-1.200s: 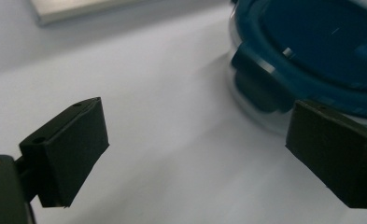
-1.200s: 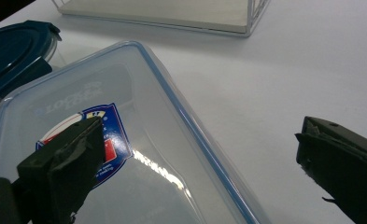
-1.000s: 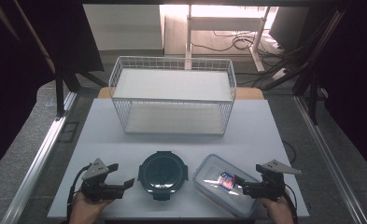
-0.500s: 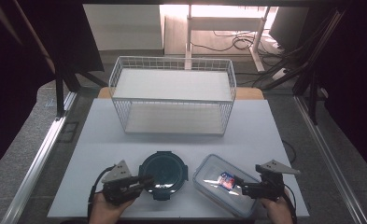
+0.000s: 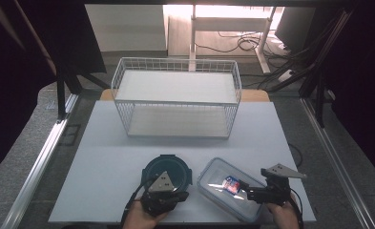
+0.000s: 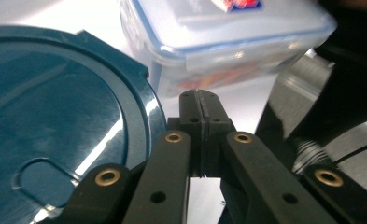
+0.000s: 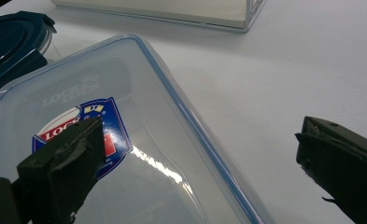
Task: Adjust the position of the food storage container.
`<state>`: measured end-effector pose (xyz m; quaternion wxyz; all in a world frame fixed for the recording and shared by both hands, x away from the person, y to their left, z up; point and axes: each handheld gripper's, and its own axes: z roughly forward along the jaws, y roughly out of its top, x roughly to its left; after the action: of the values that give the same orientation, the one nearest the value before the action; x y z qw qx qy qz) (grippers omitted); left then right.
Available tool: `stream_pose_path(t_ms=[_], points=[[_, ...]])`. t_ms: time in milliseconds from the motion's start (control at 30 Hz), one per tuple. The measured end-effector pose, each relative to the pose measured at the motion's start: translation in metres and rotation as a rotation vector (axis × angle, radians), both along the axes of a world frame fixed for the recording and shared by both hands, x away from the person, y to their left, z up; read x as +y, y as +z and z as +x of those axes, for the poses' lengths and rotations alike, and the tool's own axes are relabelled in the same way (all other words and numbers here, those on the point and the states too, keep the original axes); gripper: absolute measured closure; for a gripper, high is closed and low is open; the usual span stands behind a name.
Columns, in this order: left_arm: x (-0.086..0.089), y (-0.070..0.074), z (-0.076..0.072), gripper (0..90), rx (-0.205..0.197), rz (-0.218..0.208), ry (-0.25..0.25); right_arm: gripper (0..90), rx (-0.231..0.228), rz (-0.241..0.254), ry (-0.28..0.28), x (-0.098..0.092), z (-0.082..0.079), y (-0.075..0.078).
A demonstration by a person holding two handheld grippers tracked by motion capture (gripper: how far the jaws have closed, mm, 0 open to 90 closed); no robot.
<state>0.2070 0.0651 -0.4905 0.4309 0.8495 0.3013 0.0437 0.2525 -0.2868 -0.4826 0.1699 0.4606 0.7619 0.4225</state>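
**Left jaws clenched empty by round lid, right jaws spread over clear box**

Left gripper (image 5: pixel 179 194) sits at the near edge of the white table (image 5: pixel 104 162), over the near rim of the round dark-teal container (image 5: pixel 166 172). In the left gripper view its jaws have just been closing and now meet pad to pad – nothing between them. The tips point at the gap between the teal lid (image 6: pixel 55 116) and the clear box (image 6: pixel 228 51), just beside the lid's rim.

Right gripper (image 5: pixel 246 193) is at the near right, jaws wide apart, pads gripping nothing. In the right gripper view one jaw hangs over the box's label (image 7: pixel 85 128), the other stands off past the blue-edged rim over bare table.

Clear rectangular container (image 5: pixel 230 188) lies flat, lid on, just right of the round one – the two are near, contact not discernible. Its long axis runs diagonally in the high view: far-left corner toward the teal lid, near-right corner toward the right hand (image 5: pixel 283 214). Label faces up, near the middle.

Wire basket (image 5: pixel 123 78) stands at the far side, well apart from both containers, long axis across the table.
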Motion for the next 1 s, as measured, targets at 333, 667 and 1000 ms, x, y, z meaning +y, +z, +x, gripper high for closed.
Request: stream_pose_path(t_ms=[333,667,1000], points=[[0.008,-0.001,0.006,90.0,0.015,0.016,0.032,1.3,0.003,0.001,0.000,-0.001,0.000,0.000],[0.037,-0.004,0.039,90.0,0.011,-0.002,0.144,1.3,0.007,0.001,0.000,-0.001,0.000,-0.001],[0.020,0.030,0.071,89.9,-0.004,0.003,0.139,1.3,0.011,0.004,-0.008,-0.002,0.001,-0.001]])
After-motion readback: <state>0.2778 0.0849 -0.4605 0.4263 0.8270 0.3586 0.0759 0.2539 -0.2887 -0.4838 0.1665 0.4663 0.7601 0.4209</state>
